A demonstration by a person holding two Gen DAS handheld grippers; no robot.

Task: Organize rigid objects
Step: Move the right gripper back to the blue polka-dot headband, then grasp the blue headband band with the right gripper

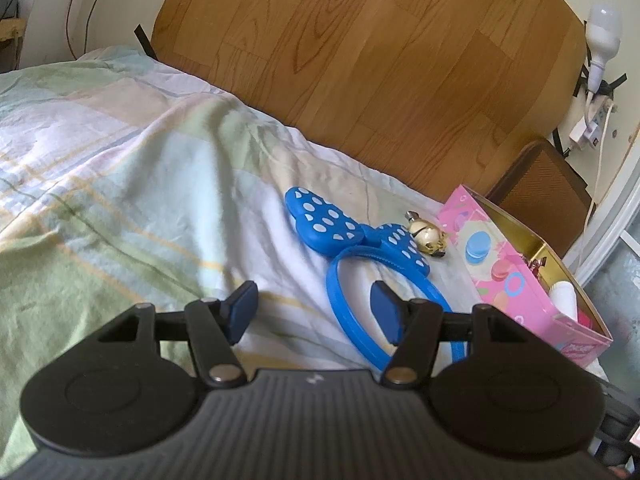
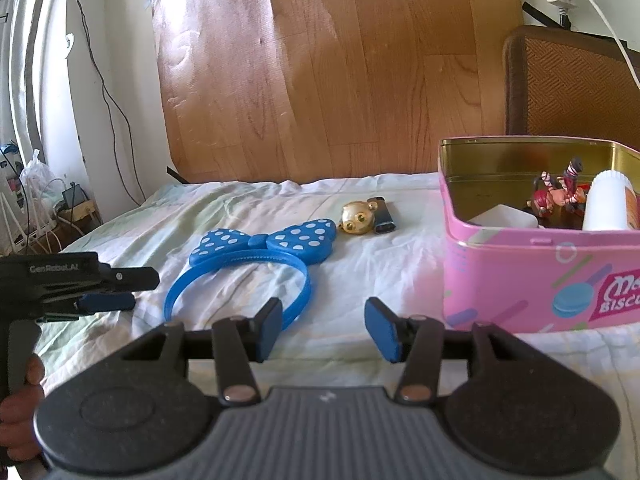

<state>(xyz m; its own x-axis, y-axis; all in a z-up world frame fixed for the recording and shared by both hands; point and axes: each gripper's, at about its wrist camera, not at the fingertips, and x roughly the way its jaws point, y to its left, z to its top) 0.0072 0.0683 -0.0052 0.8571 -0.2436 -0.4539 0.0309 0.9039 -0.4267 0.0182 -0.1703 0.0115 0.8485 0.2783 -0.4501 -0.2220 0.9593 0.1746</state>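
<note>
Right hand-held gripper (image 2: 320,330) open, empty; blue headband (image 2: 256,258) just ahead-left; left hand-held gripper (image 1: 314,312) open beside it.

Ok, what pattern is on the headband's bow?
Blue with white polka dots on the bow of the headband; clearest in the right wrist view.

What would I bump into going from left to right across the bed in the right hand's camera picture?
Left gripper → blue polka-dot bow headband → gold round charm → dark lighter → pink biscuit tin, which has a white bottle and small figures inside.
</note>
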